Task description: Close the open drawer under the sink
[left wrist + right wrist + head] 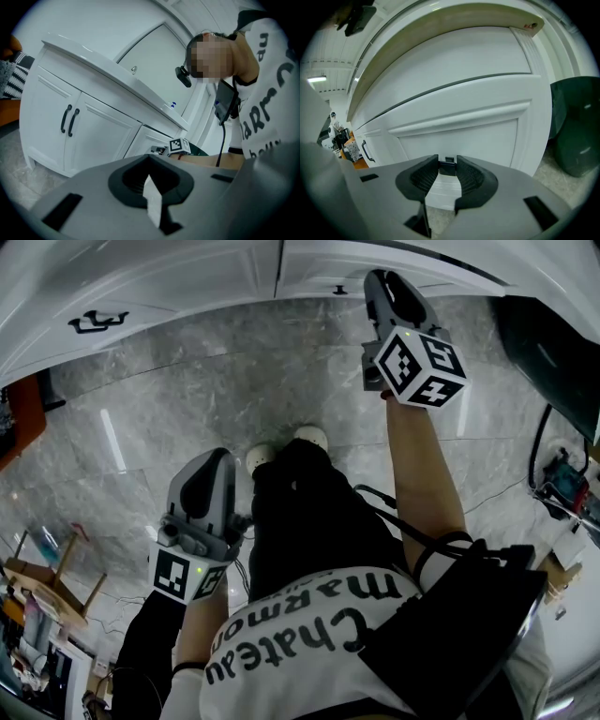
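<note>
The white vanity cabinet (187, 296) runs along the top of the head view. In the right gripper view its drawer front (454, 126) fills the frame, with a dark seam along its top edge under the countertop (440, 28). My right gripper (448, 172) reaches level to it, its jaws closed on either side of the small black drawer handle (449, 165). The head view shows that gripper (373, 282) at the cabinet beside the handle (339, 289). My left gripper (211, 470) hangs back over the marble floor, shut and empty, away from the cabinet.
A dark green bin (576, 126) stands right of the drawer. The cabinet's two doors with black handles (69, 121) are to the left. A wooden stool (56, 577) stands at lower left, and cables and tools (562, 484) lie at the right. The person's legs are between the grippers.
</note>
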Motion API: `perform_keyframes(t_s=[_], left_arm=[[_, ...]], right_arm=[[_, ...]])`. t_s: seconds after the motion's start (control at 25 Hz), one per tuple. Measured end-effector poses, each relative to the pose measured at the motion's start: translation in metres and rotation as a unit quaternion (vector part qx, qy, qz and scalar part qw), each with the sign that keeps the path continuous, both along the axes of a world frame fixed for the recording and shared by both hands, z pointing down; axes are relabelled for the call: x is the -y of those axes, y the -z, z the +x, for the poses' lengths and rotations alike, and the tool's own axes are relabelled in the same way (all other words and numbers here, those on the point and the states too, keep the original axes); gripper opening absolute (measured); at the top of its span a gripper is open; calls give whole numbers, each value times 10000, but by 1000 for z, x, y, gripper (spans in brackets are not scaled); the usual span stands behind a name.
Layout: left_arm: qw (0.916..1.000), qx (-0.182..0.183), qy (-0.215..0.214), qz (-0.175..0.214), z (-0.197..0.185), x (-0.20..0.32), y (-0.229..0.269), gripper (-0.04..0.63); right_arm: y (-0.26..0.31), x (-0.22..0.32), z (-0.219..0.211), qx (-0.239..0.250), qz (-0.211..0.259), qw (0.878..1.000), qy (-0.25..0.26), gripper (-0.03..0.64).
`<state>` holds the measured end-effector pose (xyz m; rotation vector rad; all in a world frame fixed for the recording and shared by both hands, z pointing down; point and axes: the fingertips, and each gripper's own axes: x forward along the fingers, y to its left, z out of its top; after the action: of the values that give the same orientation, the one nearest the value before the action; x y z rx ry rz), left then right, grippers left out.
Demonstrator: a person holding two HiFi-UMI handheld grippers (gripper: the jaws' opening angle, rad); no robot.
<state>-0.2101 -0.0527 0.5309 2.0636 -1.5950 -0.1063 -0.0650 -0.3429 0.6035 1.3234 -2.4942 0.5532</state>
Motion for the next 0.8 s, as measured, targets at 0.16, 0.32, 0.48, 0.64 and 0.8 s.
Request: perform_keyframes(t_s=[0.16, 0.32, 0.48, 0.64, 0.8], left_arm=[[10000, -55, 1, -11, 1, 3, 1, 9], [10000, 17, 39, 7, -4, 2, -2, 9], [10000, 59, 63, 18, -5, 1, -2, 9], [9999, 52, 127, 29, -2, 0, 0, 9], [9998, 51, 167, 40, -4, 3, -2, 9]], right_arm=[[0, 2, -1, -41, 40, 10000, -21, 129], [0, 6, -3, -45, 51, 10000, -26, 129], [0, 9, -3, -48, 70, 10000, -28, 129], [3, 10, 1, -45, 63, 10000, -30, 129], [1, 11, -3, -62, 61, 10000, 21, 129]])
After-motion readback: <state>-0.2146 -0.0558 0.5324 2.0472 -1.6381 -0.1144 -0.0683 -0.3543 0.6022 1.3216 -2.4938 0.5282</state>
